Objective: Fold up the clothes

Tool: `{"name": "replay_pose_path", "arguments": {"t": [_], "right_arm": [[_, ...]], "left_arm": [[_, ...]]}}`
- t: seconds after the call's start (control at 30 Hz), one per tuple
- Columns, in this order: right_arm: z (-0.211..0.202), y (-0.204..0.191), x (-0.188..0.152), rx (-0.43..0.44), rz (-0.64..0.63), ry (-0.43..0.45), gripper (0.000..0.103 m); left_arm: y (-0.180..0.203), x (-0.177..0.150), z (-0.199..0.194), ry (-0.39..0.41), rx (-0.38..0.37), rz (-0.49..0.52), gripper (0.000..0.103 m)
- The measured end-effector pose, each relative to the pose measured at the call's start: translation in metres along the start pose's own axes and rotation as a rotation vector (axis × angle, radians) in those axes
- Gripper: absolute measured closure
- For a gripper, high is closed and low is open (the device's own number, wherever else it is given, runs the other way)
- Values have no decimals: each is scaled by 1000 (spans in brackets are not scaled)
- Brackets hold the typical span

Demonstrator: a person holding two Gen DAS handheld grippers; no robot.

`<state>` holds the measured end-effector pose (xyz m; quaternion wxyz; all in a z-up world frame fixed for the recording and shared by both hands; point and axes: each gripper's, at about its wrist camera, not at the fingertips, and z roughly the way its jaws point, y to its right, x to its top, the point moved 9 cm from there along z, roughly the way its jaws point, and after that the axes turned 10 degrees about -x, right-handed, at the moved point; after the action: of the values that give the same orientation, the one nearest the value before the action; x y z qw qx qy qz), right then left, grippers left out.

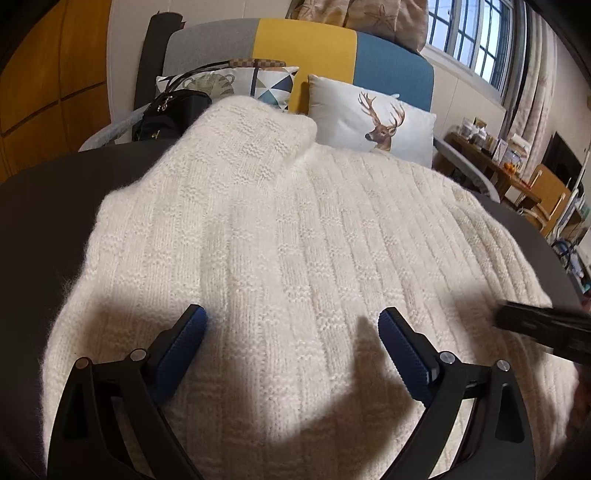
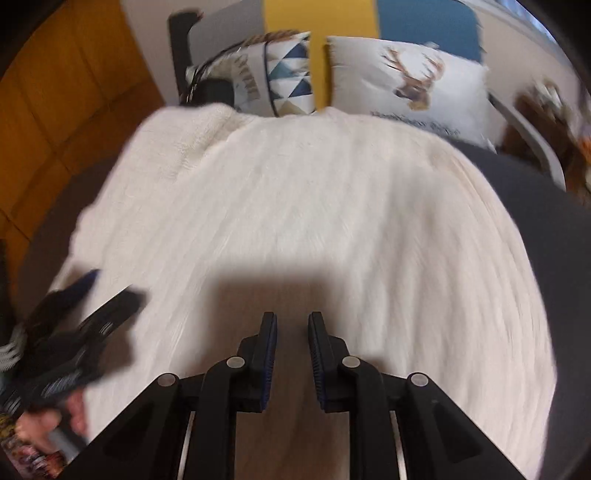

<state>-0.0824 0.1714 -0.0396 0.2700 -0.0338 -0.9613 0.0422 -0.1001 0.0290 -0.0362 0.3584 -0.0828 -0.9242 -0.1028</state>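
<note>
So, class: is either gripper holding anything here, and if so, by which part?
Nothing is held. The left gripper is wide open above the white sweater; the right gripper is narrowly open, with nothing between its fingers.

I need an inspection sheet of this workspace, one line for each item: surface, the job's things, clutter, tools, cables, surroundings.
Surface: dark round table, mostly covered by the garment.
Job's things: white knit sweater spread over the table, one part folded across at the far left.
Clutter: nothing seen on the table itself.
Tools: left tool open wide above the sweater, holding nothing; right tool with a narrow gap between its fingers, nothing between them; its view is blurred.
Cables: nothing seen.
Surroundings: colour-block sofa, deer cushion, triangle-pattern cushion, black handbag, window, cluttered side table.
</note>
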Motion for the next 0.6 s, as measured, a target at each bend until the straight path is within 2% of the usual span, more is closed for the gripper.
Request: {"name": "replay_pose_path", "arguments": {"t": [0.1,0.3,0.37,0.5,0.6], "right_arm": [[-32,34,-20,-16,97,23,82],[-90,114,-54,-211,141,46,82],[-104,139,-63,-253,177,42,82],[-126,169,-85,-237,307,53,82],[-141,195,-104,-240,406,55,77]], "left_arm": [[7,1,0,-22,40,37,7],[22,3,1,-64,104,105,7],[42,-1,0,-71,32,92,7],[82,-9,-1,-91,-100,69,7],[92,-22,10,-129,-75,110,7]]}}
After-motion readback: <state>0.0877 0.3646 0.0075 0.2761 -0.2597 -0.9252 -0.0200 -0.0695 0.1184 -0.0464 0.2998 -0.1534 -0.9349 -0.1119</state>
